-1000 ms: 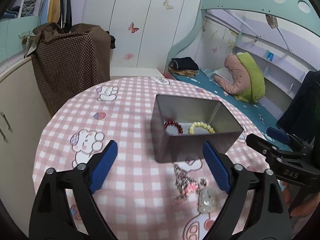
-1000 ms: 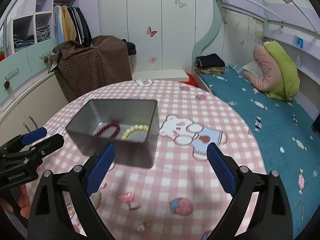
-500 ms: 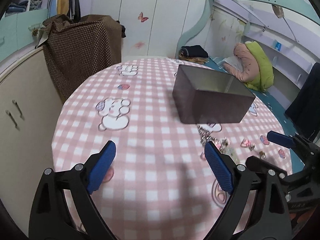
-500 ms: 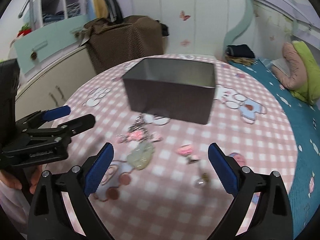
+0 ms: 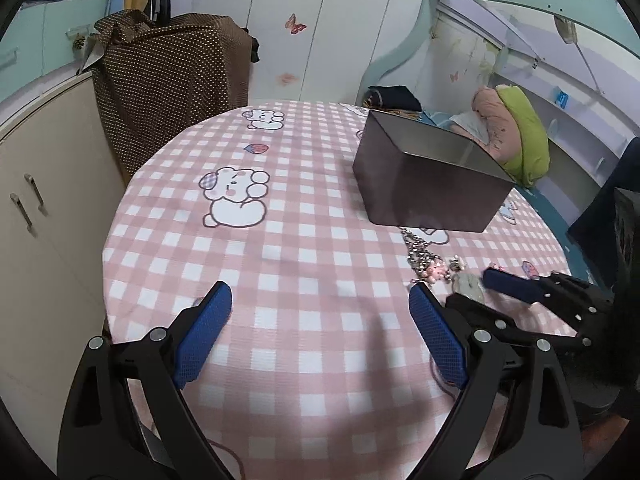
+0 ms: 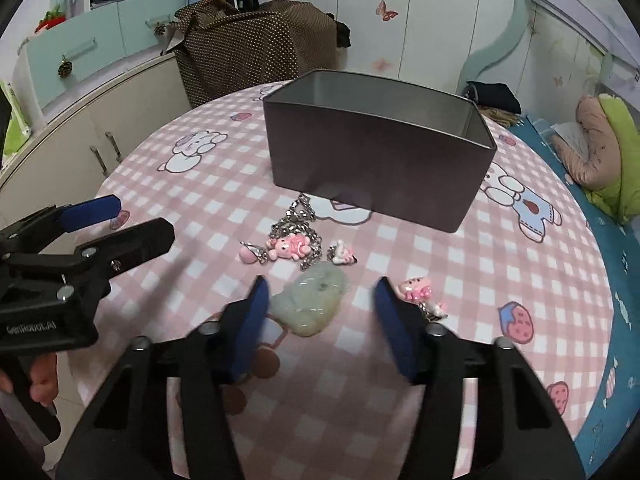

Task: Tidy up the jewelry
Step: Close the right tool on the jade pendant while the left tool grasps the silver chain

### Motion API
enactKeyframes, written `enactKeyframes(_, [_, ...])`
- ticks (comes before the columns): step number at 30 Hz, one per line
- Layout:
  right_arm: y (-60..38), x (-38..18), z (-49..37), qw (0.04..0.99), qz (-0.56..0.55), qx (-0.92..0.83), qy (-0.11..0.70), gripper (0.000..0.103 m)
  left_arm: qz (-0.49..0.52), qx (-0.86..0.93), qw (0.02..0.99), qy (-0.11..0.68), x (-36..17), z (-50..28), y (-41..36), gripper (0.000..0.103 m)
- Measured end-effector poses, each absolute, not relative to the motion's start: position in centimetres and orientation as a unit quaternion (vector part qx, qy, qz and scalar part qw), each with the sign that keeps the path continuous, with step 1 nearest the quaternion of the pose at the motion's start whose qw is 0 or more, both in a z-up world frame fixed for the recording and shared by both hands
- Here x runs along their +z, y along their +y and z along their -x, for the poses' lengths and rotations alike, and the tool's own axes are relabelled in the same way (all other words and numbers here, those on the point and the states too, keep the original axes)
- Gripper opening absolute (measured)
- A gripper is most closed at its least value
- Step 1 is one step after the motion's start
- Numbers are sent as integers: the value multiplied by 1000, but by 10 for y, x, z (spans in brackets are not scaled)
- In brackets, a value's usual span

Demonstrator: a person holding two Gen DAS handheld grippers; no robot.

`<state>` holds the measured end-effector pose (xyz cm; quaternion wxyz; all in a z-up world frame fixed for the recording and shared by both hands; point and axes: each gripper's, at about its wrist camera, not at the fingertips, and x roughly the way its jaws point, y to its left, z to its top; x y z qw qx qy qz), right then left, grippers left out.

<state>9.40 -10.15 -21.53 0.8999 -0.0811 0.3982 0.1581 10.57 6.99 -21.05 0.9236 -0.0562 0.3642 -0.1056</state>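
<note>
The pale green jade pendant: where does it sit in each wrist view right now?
Left wrist: jade pendant far right, mostly hidden behind the right gripper.
Right wrist: pendant low centre, between the gripper's blue pads.
Shared landmark: grey metal tin, behind the silver chain.

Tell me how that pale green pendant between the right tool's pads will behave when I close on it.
The pale green pendant looks like one glossy carved stone piece, so probably stiff, and it may slip between the right tool's pads, which have been closing. It lies flat on the tablecloth, leaving little edge to catch. The silver chain seems attached, so it would likely trail behind limply.
</note>
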Motion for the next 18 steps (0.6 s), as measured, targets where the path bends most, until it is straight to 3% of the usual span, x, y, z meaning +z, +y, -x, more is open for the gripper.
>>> enactKeyframes(10, [-108, -214, -98, 899, 65, 150, 407, 36, 58, -127, 922, 361, -209, -104, 61, 91])
enactKeyframes(14, [-115, -207, -97, 902, 55, 146, 402, 30, 59, -136, 921, 360, -208, -106, 58, 91])
enactKeyframes(15, [-117, -204, -96, 904, 51, 150, 397, 20, 59, -139, 921, 360, -209, -107, 57, 91])
enactKeyframes(18, [-119, -198, -95, 905, 54, 155, 392, 12, 56, -149, 920, 359, -208, -107, 52, 90])
